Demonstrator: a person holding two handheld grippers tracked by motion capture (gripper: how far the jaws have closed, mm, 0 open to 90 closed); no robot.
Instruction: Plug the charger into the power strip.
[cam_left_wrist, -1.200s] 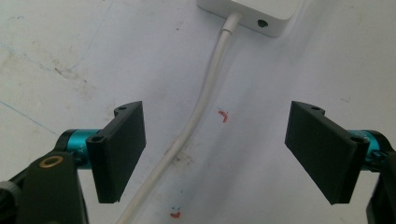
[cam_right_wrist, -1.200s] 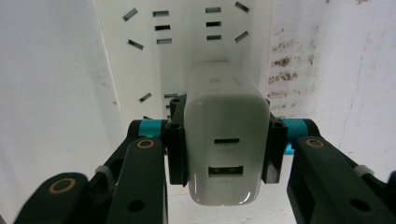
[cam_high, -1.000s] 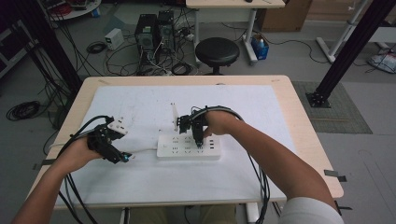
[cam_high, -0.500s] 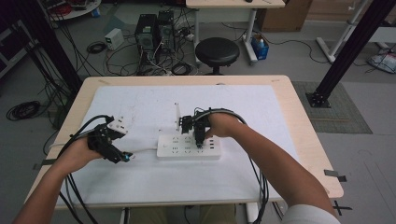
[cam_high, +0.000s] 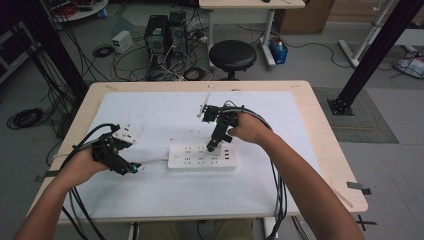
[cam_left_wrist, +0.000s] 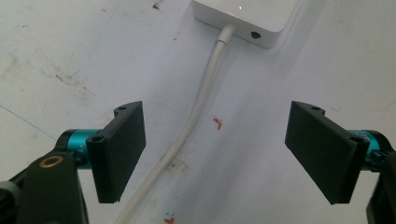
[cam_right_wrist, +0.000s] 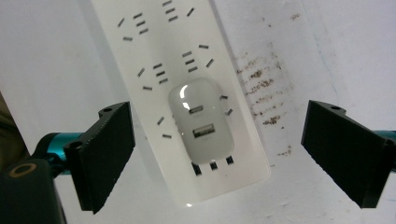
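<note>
Right tool (cam_right_wrist: 217, 154): jaws just opened, spread above the charger (cam_right_wrist: 201, 122), clear of it.
Charger: plugged into the power strip (cam_right_wrist: 154, 51).
Left tool (cam_left_wrist: 215, 154): open astride the cord (cam_left_wrist: 196, 112).

No legible text, brand, number or label in any view.

Power strip (cam_right_wrist: 154, 56): only slot patterns on its face, no printing that can be made out. White charger (cam_right_wrist: 201, 121) plugged into it: two ports, no marking to read.

White sheet on the table (cam_high: 150, 110): small red pen marks (cam_left_wrist: 217, 122) beside the cord (cam_left_wrist: 196, 116), shapes only, not letters as far as can be told; brown smudges elsewhere.

Floor beyond the table: bottle (cam_high: 278, 46) with a label too small to read.
</note>
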